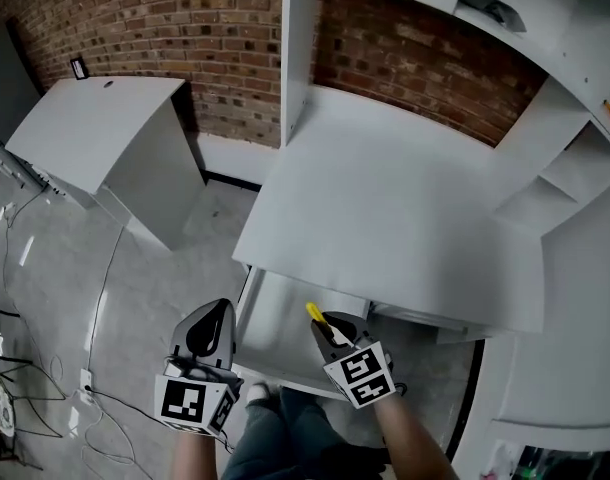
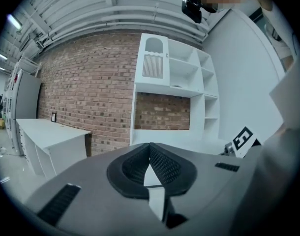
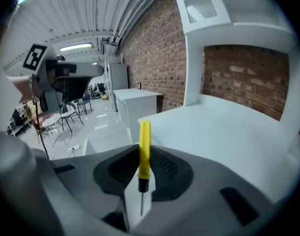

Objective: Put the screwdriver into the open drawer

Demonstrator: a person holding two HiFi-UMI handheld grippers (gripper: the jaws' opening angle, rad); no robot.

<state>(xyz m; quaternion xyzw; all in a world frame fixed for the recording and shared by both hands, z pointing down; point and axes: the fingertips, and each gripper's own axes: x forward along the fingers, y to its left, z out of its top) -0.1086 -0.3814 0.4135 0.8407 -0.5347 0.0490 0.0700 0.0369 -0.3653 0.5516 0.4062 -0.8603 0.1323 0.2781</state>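
Over the open drawer (image 1: 273,320): my right gripper (image 1: 326,329), jaws pinching the screwdriver (image 3: 144,149), yellow handle forward, blade back. By the drawer's left edge: my left gripper (image 1: 212,332), jaws pressed together, empty. Done: screwdriver in hand. Left, I judge: lower and release; it is not yet in the drawer.

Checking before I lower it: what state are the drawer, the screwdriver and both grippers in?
drawer: open, pulled out under the desktop.
screwdriver: clamped in the right gripper, handle pointing forward, not yet in the drawer.
right gripper: shut on the screwdriver.
left gripper: shut, empty.
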